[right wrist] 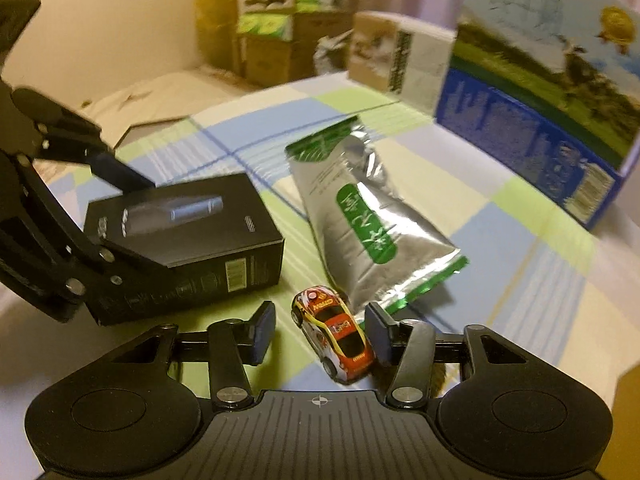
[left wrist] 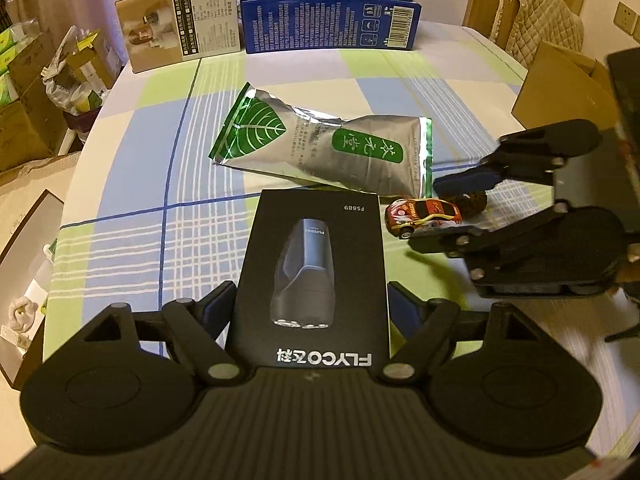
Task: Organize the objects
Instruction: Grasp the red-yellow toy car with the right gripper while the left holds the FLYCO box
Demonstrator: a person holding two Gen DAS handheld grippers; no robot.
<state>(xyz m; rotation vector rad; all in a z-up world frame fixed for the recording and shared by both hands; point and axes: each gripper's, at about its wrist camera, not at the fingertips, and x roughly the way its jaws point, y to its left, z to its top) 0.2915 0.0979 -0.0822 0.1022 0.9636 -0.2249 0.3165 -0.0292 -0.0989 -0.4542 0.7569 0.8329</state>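
Shaver box (left wrist: 312,264), black and marked FLYCO, is clamped at its sides between the fingers of the left gripper (left wrist: 310,312), just above the checked tablecloth (left wrist: 132,184). Beside it, the red and yellow toy car (right wrist: 334,334) is straddled by the spread right gripper (right wrist: 320,334), whose pads are not seen to press on it. A silver and green foil pouch (left wrist: 320,148) is laid just behind the car.
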